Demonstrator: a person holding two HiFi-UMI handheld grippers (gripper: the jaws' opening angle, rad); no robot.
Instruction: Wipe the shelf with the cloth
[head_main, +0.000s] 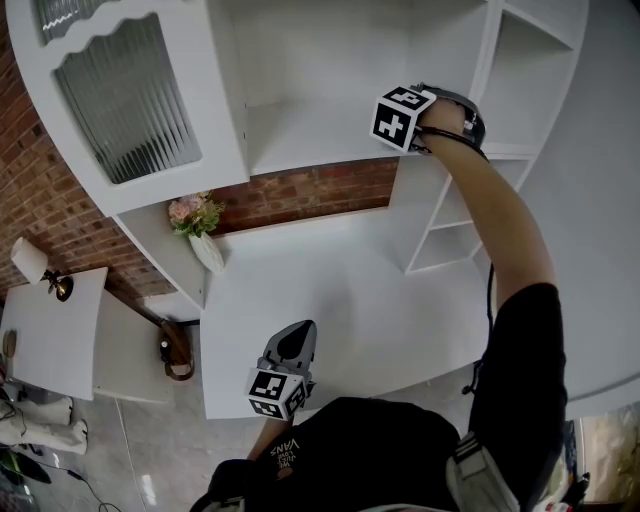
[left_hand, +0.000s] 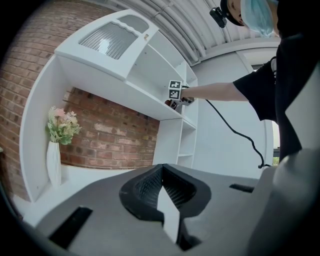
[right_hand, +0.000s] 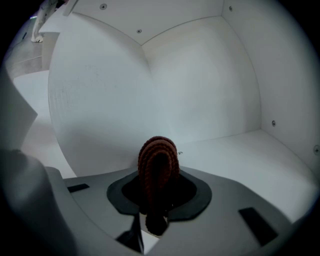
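Observation:
A folded brown cloth (right_hand: 158, 165) is pinched between the jaws of my right gripper (right_hand: 157, 200), which is shut on it. That gripper (head_main: 428, 95) reaches into the upper compartment of the white shelf unit (head_main: 300, 130), and the cloth sits just above the compartment's floor (right_hand: 240, 155) near its back wall. The left gripper view shows the same gripper (left_hand: 172, 102) at the shelf edge. My left gripper (head_main: 298, 335) hangs low over the white desk top (head_main: 360, 290). Its jaws (left_hand: 162, 192) are pressed together with nothing between them.
A white vase of pink flowers (head_main: 200, 235) stands on the left ledge against the brick wall (head_main: 310, 190). A ribbed-glass cabinet door (head_main: 125, 95) is at upper left, with small cubbies (head_main: 445, 235) at right. A lamp (head_main: 35, 265) and a bag (head_main: 175, 350) are at lower left.

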